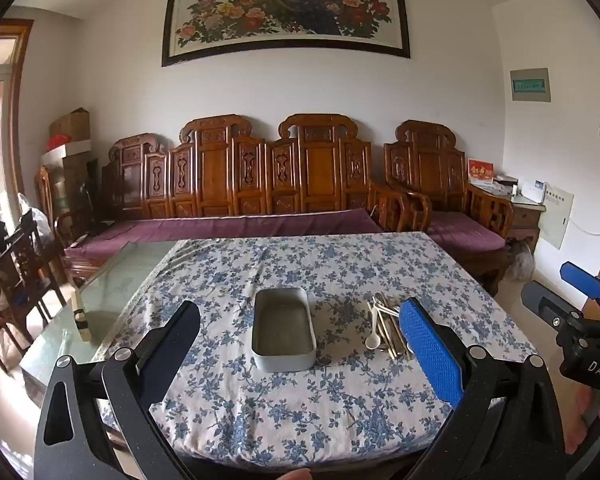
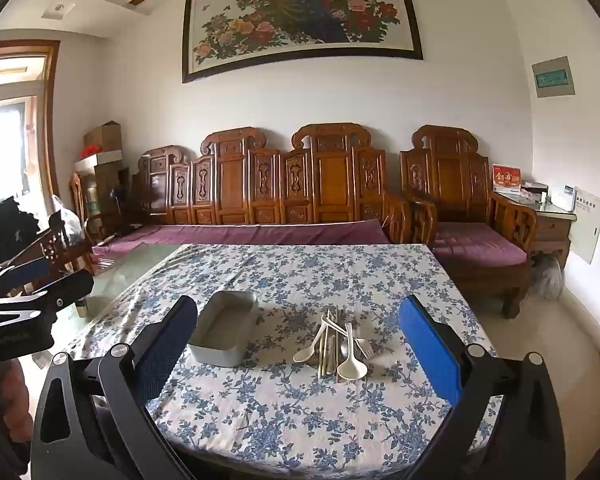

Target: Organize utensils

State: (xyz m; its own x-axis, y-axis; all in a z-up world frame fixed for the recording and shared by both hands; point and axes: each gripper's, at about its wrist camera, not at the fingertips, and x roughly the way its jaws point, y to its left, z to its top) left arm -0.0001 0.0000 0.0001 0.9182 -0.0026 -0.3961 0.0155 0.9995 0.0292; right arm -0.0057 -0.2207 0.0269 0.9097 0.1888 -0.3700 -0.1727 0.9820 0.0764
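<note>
Nearest the camera, both the left gripper and the right gripper hover with jaws spread wide, pinching nothing. Further out on the floral-cloth table, I'd single out one white plastic spoon from the jumbled pile of pale utensils first, then drop it in the empty grey rectangular metal tin just left.

Desk cloth: white with blue floral print. Tray: plain grey metal. Utensils: cream-white spoons plus beige sticks. Fingers: blue textured pads on black frames. Sofa cushion: purple.

Both wrist views face the tablecloth (sofa behind).
</note>
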